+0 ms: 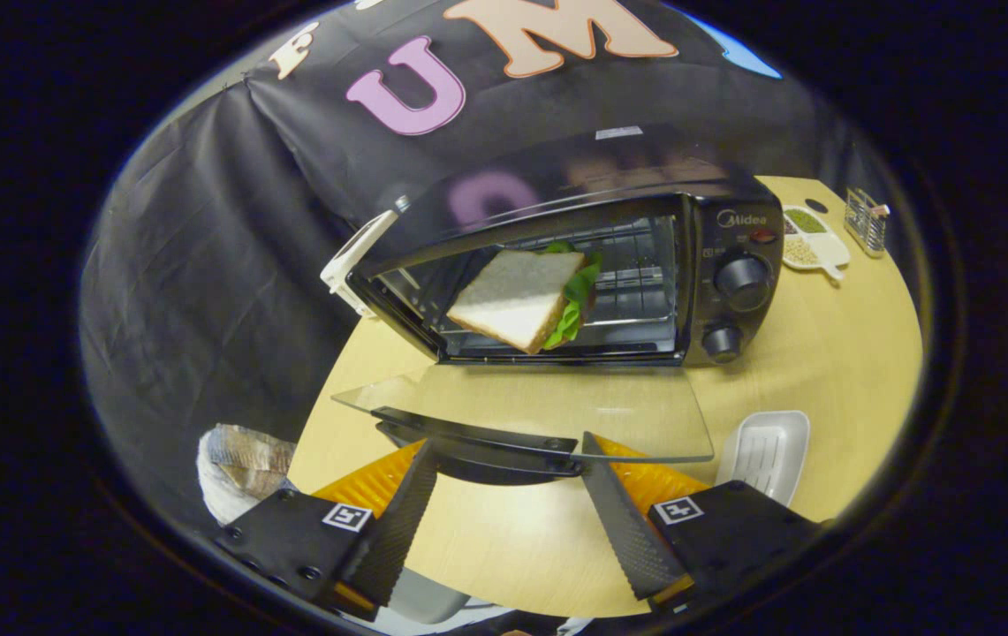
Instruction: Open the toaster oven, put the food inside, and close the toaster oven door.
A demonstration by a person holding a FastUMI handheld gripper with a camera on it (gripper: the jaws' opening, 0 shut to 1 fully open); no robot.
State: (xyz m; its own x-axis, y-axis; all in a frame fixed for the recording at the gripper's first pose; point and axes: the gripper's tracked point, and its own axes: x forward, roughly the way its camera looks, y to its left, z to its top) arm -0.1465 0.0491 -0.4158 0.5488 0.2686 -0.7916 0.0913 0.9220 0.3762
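The toaster oven stands on the wooden table, beyond the gripper. Its glass door is folded down flat, and the door's handle lies between the spread fingertips, which grip nothing. A sandwich with lettuce sits tilted on the rack inside. "Midea" is printed above the knobs. A white tray lies just right of the door.

gripper level, jaws spread apart, empty
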